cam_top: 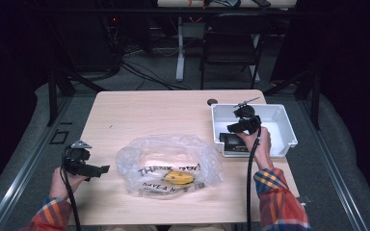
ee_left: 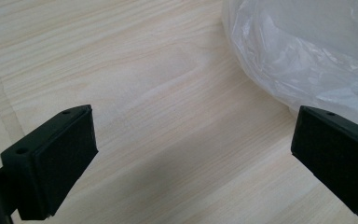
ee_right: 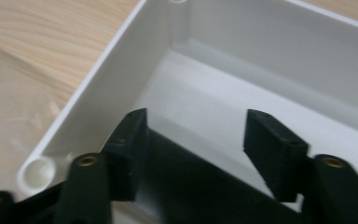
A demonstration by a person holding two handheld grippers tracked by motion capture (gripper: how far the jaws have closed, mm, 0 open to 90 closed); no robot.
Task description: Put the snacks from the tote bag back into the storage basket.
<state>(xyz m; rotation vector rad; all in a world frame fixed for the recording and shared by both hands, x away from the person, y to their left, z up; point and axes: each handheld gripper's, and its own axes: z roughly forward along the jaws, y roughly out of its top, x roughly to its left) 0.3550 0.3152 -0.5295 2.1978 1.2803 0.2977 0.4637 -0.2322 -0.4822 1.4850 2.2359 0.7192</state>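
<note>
Inside the white bin (cam_top: 283, 126), the black box (cam_top: 231, 140) lies flat, long axis crosswise.

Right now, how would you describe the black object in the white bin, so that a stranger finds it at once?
Start at the wooden table and look to its right edge, where a white bin stands. Inside it, against the near left wall, lies a flat black object below the open right gripper. It is the dark rectangular item in the bin, unlike the yellow item inside the clear plastic bag.
</note>
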